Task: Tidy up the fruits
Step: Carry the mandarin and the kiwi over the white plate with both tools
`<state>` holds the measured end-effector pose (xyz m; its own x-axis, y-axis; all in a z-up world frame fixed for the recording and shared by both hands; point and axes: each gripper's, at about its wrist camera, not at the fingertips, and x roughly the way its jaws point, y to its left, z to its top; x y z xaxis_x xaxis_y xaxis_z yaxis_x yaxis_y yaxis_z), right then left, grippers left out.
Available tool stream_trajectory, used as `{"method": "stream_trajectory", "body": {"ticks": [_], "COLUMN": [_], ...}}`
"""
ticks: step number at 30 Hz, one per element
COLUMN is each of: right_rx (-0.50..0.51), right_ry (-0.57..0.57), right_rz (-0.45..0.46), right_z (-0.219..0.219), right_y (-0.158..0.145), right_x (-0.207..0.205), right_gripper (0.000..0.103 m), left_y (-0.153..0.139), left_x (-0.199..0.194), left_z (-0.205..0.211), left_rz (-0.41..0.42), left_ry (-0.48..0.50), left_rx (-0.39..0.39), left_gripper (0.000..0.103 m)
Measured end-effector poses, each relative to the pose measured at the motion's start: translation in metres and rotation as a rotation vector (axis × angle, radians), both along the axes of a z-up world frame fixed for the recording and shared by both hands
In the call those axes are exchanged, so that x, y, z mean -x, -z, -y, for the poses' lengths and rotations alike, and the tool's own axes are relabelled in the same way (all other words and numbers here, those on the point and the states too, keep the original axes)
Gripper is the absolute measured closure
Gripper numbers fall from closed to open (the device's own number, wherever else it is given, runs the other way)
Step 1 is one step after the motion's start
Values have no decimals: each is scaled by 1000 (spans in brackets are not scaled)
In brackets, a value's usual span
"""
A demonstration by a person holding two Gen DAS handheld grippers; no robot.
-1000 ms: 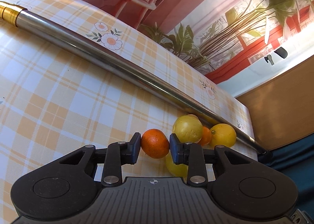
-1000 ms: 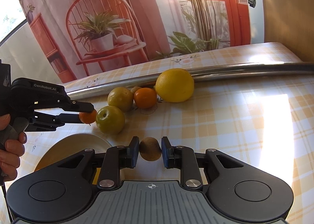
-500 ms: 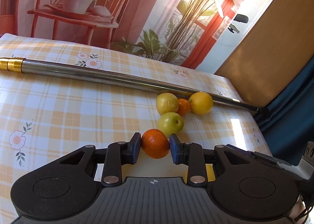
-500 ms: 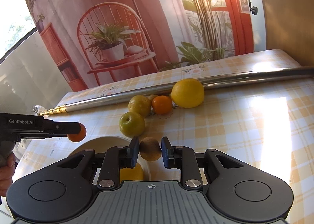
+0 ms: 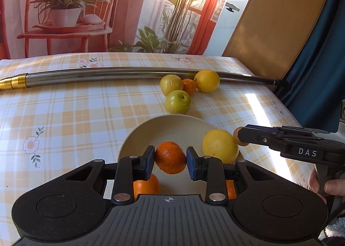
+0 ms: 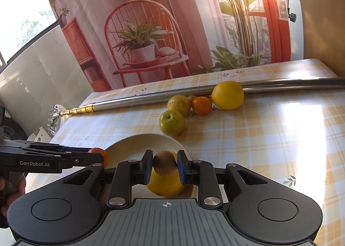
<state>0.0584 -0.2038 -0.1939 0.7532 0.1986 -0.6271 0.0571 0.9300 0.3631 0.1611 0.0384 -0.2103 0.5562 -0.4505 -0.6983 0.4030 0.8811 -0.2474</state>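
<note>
The left gripper (image 5: pixel 170 160) is clamping a small orange (image 5: pixel 170 157) squarely between its two blue-padded fingers (image 5: pixel 148 160), the fruit sitting at the very tips and hanging over the cream plate (image 5: pixel 163 125). In the right wrist view, the right gripper (image 6: pixel 164 167) is pinching a brown kiwi (image 6: pixel 164 165) the same way, held at the fingertips above a yellow lemon (image 6: pixel 165 185) that is lying on the plate near its right rim. Two more pieces of orange fruit (image 5: pixel 146 187) are resting on the plate's near side (both partly hidden behind the left gripper's body). Beyond the plate's far rim, a green apple (image 5: pixel 178 101) is sitting on the checked tablecloth (image 5: pixel 75 116), just beside the rim; whether it is touching cannot be told. Behind the apple, toward the table's far edge, a yellowish fruit (image 5: pixel 171 84), a small tangerine (image 5: pixel 189 86) and a large lemon (image 5: pixel 207 80) are clustering together, the large lemon lying against a long metal pole (image 5: pixel 107 74) that is running along the far edge. A person's hand (image 5: pixel 321 183) is gripping the right gripper's handle at the table's right edge, and fingers of another hand (image 6: pixel 13 190) are showing at the left of the right wrist view.
</note>
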Motion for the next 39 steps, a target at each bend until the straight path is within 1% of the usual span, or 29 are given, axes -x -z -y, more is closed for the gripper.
{"method": "stream_trajectory", "body": {"ticks": [7, 14, 18, 27, 39], "right_rx": [-13, -22, -41, -39, -49], "right_ry": [-18, -35, -35, -48, -30], "right_rz": [-22, -54, -76, -106, -133], "right_z": [-5, -10, -9, -13, -9], "right_y": [3, 10, 16, 22, 30], "right_x": [10, 17, 17, 15, 11], "right_gripper": [81, 81, 81, 81, 81], "left_y": [1, 5, 6, 9, 15], "left_x": [0, 0, 1, -3, -6], "left_z": [-1, 1, 3, 5, 6], "left_rz": [24, 67, 86, 83, 63], "left_ry": [-5, 4, 14, 8, 3], "left_rx": [-39, -131, -156, -181, -187], "left_gripper": [70, 70, 70, 69, 70]}}
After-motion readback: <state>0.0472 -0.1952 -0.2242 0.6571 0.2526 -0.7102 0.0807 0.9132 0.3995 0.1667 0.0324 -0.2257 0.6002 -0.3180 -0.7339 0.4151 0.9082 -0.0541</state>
